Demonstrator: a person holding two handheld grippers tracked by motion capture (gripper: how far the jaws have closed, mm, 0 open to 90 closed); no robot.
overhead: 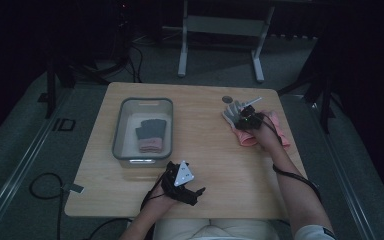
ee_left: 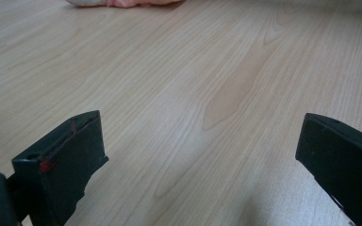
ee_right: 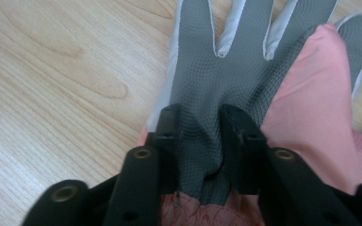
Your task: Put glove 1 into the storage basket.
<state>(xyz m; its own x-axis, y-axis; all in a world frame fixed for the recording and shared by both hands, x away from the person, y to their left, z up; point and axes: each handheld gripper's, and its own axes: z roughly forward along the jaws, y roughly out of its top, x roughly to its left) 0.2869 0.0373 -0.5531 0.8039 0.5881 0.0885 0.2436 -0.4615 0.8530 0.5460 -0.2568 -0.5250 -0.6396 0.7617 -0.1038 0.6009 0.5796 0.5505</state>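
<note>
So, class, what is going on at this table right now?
A person works with a tool in each hand. The right tool is pinching the grey palm of a grey and pink glove lying on the wooden table. The left tool rests open nearby. Another glove lies in the grey bin.

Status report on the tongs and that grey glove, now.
Right tongs pinching the grey glove palm. Left tongs open over bare table. Glove lies on pink glove, which may lift too.

High view dim, surroundings black; gripper views bright, soft.
</note>
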